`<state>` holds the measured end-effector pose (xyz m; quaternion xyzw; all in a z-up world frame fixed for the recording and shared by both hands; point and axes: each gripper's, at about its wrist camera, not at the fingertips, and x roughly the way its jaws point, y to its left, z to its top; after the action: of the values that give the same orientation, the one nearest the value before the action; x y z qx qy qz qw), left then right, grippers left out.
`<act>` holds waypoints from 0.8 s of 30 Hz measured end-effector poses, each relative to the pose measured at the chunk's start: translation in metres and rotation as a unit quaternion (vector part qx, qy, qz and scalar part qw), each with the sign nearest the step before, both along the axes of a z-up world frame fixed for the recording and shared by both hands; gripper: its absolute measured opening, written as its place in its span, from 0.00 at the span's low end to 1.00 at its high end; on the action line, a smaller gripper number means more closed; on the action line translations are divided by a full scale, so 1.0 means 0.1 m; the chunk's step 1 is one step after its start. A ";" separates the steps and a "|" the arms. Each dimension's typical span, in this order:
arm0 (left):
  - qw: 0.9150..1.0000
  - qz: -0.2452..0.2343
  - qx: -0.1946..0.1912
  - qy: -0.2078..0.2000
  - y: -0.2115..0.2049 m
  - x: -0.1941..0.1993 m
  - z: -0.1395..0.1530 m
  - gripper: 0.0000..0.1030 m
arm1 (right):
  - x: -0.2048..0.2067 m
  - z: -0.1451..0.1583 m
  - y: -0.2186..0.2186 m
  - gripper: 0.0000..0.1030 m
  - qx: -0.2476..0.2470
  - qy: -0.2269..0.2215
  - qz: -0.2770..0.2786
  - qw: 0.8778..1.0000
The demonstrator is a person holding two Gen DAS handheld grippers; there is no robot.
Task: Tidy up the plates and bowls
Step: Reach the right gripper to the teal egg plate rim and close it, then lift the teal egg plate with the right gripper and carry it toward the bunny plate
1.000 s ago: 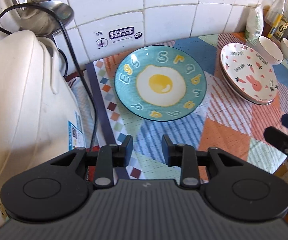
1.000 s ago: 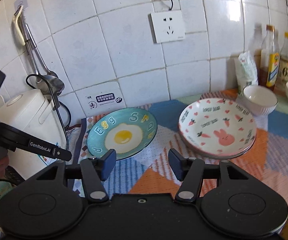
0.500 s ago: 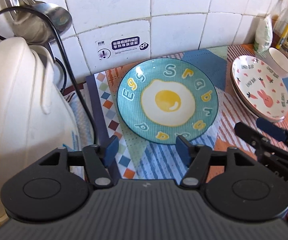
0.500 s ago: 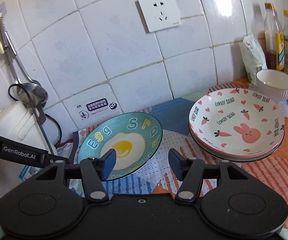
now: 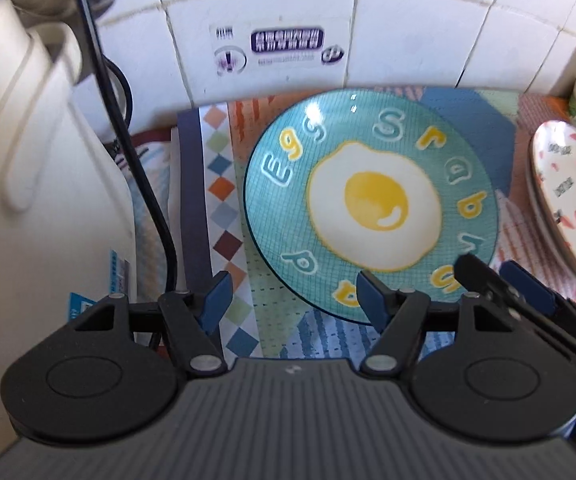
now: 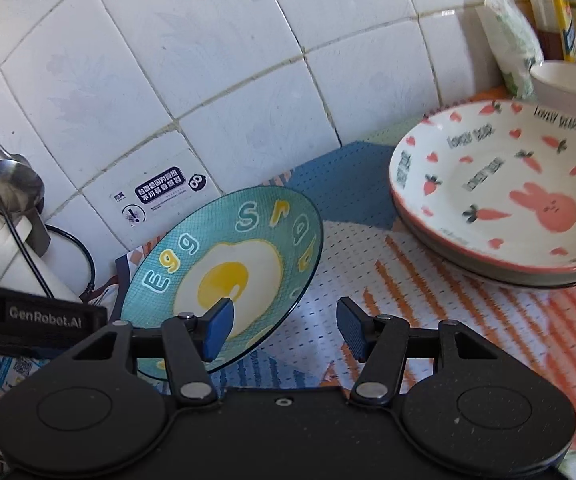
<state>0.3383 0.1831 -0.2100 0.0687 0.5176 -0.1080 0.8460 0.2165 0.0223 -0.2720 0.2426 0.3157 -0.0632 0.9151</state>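
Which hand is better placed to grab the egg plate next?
Left, probably. The left tongs are open and point at the egg plate's near rim, one finger already over it. The right tongs are open too, but mostly beside the plate's right edge, toward the bunny plates.

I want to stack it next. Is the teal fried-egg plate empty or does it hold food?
Empty. The teal fried-egg plate shows only its printed egg and letters, with nothing lying on it in either wrist view.
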 end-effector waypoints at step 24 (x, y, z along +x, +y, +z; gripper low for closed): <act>0.999 -0.009 -0.041 -0.015 -0.05 0.08 -0.22 0.50 | -0.43 0.09 -0.22 0.14 -0.012 0.062 -0.039 0.997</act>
<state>0.3458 0.1785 -0.2321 0.0404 0.4991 -0.1354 0.8550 0.1736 0.0001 -0.2634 0.2393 0.3612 -0.1174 0.8936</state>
